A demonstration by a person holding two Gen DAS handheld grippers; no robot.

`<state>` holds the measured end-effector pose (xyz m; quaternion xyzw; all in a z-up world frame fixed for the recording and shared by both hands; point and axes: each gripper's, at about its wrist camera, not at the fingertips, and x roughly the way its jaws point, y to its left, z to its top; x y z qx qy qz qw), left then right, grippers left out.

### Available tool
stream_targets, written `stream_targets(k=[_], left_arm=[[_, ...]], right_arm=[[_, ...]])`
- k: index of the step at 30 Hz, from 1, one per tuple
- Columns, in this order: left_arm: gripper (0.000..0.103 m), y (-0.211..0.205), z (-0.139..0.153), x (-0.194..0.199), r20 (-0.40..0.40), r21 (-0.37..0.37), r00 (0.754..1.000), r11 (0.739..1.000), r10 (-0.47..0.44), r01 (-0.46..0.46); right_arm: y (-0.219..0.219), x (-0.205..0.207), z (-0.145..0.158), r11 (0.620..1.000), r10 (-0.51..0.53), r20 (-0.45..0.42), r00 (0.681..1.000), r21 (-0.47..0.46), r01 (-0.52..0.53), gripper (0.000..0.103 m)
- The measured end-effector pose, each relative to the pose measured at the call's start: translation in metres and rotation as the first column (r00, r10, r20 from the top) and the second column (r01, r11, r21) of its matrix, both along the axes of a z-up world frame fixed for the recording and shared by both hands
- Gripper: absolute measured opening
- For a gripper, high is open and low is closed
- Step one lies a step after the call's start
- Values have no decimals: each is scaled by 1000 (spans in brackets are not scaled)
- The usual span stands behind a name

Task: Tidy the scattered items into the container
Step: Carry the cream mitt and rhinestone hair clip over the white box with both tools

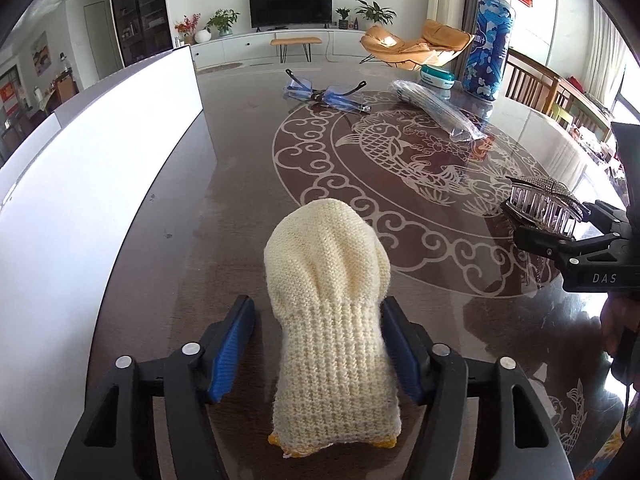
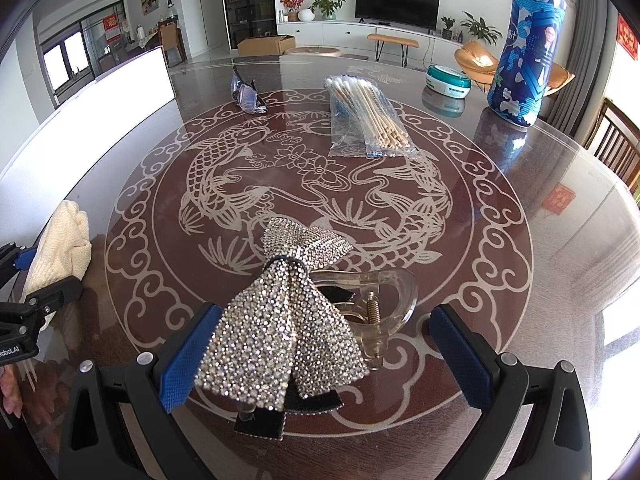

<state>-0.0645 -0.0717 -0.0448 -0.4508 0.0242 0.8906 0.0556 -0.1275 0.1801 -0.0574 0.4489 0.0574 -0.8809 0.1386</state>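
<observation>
A cream knitted mitten (image 1: 328, 280) lies on the dark glass table between the jaws of my left gripper (image 1: 316, 312). The right pad touches its cuff, the left pad stands clear of it, so the gripper is open. A rhinestone bow hair clip (image 2: 280, 320) lies between the wide-open jaws of my right gripper (image 2: 324, 320). Only the left pad brushes the bow. The white container (image 1: 100, 200) stands along the table's left side. Folded glasses (image 1: 324, 94) and a bag of cotton swabs (image 2: 368, 116) lie farther back.
A tall blue patterned cylinder (image 2: 528, 52) and a teal round tin (image 2: 448, 80) stand at the back right. Wooden chairs (image 1: 532, 84) line the table's right edge. A hand shows at the lower left of the right wrist view.
</observation>
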Motion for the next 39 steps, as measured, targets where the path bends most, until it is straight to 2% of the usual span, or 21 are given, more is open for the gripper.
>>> stream_targets(k=[1, 3, 8, 11, 14, 19, 21, 22, 23, 24, 28, 33, 36, 39], left_arm=[[43, 0, 1, -3, 9, 10, 1000, 1000, 2, -2], [41, -2, 2, -4, 22, 31, 1000, 1000, 3, -4], [41, -1, 1, 8, 8, 37, 1000, 999, -2, 1], [41, -1, 1, 9, 9, 53, 1000, 999, 5, -6], [41, -1, 2, 11, 16, 64, 1000, 998, 7, -8], [41, 3, 2, 18, 19, 41, 1000, 999, -5, 4], [41, 3, 2, 20, 20, 36, 1000, 999, -6, 5], [41, 3, 2, 21, 20, 35, 1000, 999, -5, 4], [41, 3, 2, 21, 22, 35, 1000, 999, -4, 3], [41, 3, 2, 22, 25, 38, 1000, 999, -3, 2], [41, 3, 11, 27, 24, 82, 1000, 997, -7, 5], [41, 0, 43, 35, -20, 130, 999, 991, -27, 30], [41, -19, 76, 40, -69, 152, 998, 988, -15, 26], [41, -58, 108, 48, -107, 161, 994, 987, 28, -10]], right_arm=[[4, 0, 2, 999, 12, 0, 1000, -44, -12, 103], [15, 2, 5, 989, 59, 2, 998, -140, -58, 103], [44, 17, 16, 974, 111, -20, 994, -194, -113, 103], [44, 22, 23, 968, 154, -19, 988, -199, -155, 103], [29, 18, 20, 970, 190, 0, 982, -153, -188, 103], [20, 2, 11, 981, 138, 28, 990, -140, -133, 103], [26, -4, 8, 979, 103, 47, 994, -184, -93, 97], [29, -4, 10, 978, 92, 37, 995, -194, -83, 82], [30, -5, 11, 974, 103, 39, 994, -207, -93, 58], [30, -5, 12, 976, 106, 42, 993, -197, -96, 53], [28, 8, 29, 976, 146, 5, 989, -166, -143, 52], [13, 19, 62, 967, 183, -34, 982, -173, -186, 52], [-16, 26, 88, 952, 232, -68, 970, -188, -241, 52], [-60, 35, 116, 922, 299, -118, 947, -218, -319, 52]])
